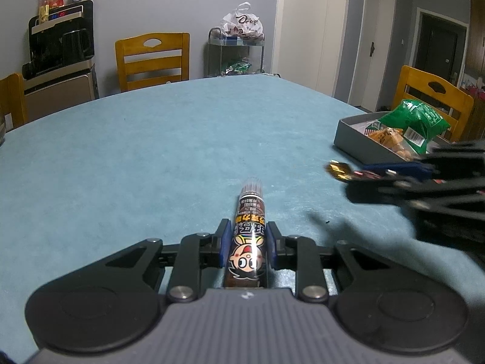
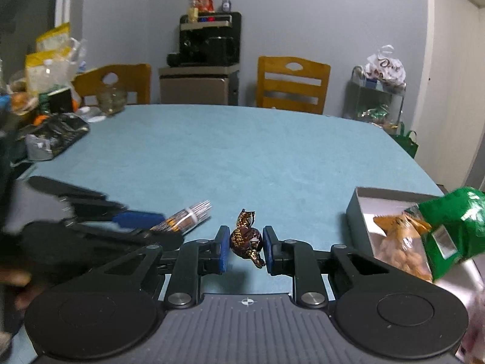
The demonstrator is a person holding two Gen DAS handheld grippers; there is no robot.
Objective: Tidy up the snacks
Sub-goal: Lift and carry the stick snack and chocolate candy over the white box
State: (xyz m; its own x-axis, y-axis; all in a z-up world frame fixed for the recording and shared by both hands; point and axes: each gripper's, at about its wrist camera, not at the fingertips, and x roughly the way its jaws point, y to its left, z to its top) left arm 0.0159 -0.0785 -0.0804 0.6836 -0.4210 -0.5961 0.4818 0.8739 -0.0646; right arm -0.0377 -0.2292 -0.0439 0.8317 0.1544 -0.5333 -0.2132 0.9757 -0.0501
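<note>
Brown snack stick | in left claw | long axis forward (tip away)

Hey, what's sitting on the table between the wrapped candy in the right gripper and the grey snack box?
Nothing. In the right wrist view, only bare blue table lies between the candy in the right gripper and the grey box.

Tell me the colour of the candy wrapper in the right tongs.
Dark brown with gold lettering; the candy wrapper shows best in the right wrist view.

Right gripper: motion-blurred in the left view.
Green bag: cut off at the frame's right edge.
Tube: near end hidden behind the housing.
</note>
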